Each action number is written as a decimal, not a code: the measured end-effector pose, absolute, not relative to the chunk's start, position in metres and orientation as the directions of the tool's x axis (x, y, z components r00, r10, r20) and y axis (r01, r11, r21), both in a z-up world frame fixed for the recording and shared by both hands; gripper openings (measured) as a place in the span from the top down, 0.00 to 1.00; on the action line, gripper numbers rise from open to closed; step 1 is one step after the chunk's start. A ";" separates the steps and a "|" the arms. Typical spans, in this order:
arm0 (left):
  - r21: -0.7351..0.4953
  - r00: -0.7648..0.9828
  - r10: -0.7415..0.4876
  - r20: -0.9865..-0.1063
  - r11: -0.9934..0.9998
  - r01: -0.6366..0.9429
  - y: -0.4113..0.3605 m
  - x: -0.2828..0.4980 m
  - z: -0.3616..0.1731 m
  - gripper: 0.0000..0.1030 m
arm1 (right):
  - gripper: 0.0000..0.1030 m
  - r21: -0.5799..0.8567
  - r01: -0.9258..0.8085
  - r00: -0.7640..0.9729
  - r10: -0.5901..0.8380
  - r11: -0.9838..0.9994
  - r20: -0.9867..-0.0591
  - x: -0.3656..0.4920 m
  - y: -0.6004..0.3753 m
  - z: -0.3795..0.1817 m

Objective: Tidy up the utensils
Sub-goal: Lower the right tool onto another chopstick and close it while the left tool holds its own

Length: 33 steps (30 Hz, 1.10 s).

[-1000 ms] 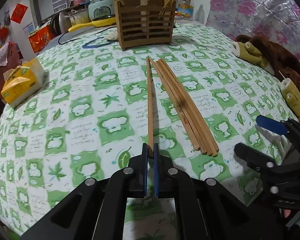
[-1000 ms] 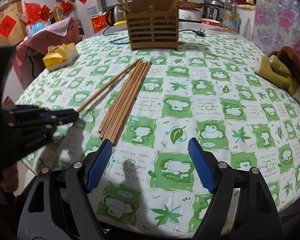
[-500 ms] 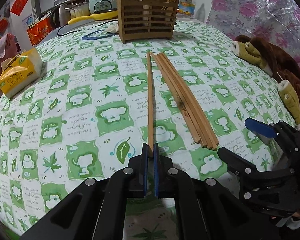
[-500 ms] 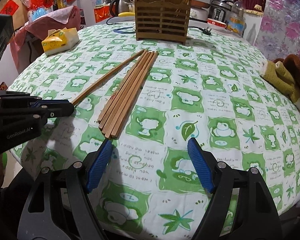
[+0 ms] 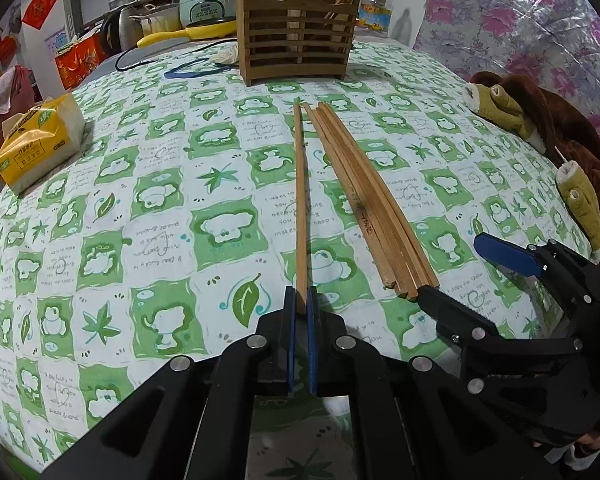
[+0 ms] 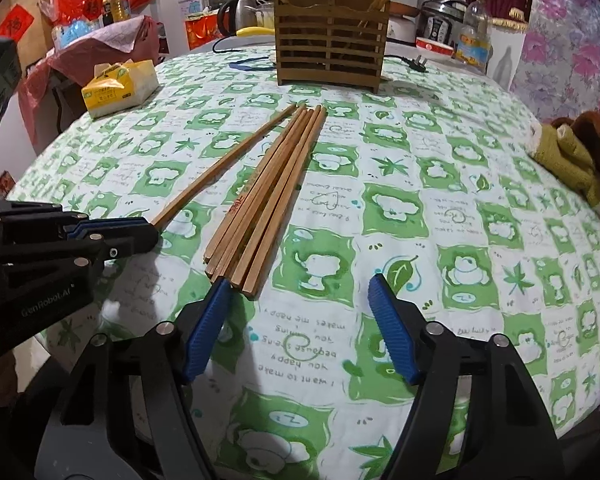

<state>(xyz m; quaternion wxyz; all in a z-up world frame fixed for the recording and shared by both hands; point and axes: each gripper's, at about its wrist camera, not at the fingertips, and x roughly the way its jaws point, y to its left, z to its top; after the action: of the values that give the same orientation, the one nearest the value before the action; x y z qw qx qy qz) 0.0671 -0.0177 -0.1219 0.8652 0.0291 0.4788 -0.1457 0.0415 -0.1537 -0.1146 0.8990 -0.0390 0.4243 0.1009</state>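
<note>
Left tool (image 5: pixel 301 300) pinching the near end of one chopstick (image 5: pixel 300 200), which lies flat on the quilted green-check surface (image 5: pixel 160 200). Right tool (image 6: pixel 300 300) spread, jaws just narrowing, empty, its left pad touching the bundle (image 6: pixel 268 196) of square-cut wooden sticks. Picking-up step, I judge. Next: I shift left around one stick, close, then carry to the slatted wooden holder (image 6: pixel 332 52), far centre.

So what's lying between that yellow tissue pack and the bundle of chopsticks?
Just one single chopstick, gripped at its near end by the left gripper; otherwise bare tablecloth. The right wrist view shows it.
</note>
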 end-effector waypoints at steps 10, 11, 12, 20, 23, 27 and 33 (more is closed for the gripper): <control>-0.097 0.498 -0.230 -0.836 0.956 0.278 -0.018 0.067 -0.122 0.94 | 0.35 0.026 -0.232 0.614 0.168 0.972 -0.771 0.035 -0.163 -0.112; -0.097 0.499 -0.230 -0.836 0.956 0.277 -0.018 0.067 -0.122 0.94 | 0.35 0.025 -0.226 0.613 0.162 0.974 -0.774 0.036 -0.163 -0.113; -0.097 0.499 -0.229 -0.836 0.956 0.277 -0.018 0.067 -0.123 0.94 | 0.35 0.024 -0.226 0.613 0.161 0.974 -0.773 0.037 -0.163 -0.114; -0.098 0.498 -0.230 -0.836 0.956 0.277 -0.018 0.067 -0.122 0.94 | 0.35 -0.016 -0.206 0.628 0.119 0.978 -0.769 0.039 -0.165 -0.113; -0.096 0.499 -0.229 -0.836 0.956 0.278 -0.018 0.067 -0.122 0.94 | 0.36 -0.001 -0.170 0.627 0.107 0.985 -0.771 0.043 -0.178 -0.112; -0.097 0.500 -0.229 -0.835 0.956 0.277 -0.018 0.067 -0.122 0.94 | 0.39 0.022 -0.163 0.625 0.120 0.986 -0.771 0.044 -0.182 -0.112; -0.098 0.506 -0.231 -0.831 0.957 0.274 -0.018 0.067 -0.122 0.94 | 0.51 -0.008 -0.205 0.649 0.129 0.979 -0.750 0.038 -0.162 -0.114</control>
<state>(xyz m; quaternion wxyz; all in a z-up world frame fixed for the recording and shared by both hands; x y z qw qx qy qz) 0.0666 -0.0179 -0.1219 0.8675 0.0229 0.4751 -0.1455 0.0383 -0.1624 -0.1141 0.9068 -0.0460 0.4087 0.0920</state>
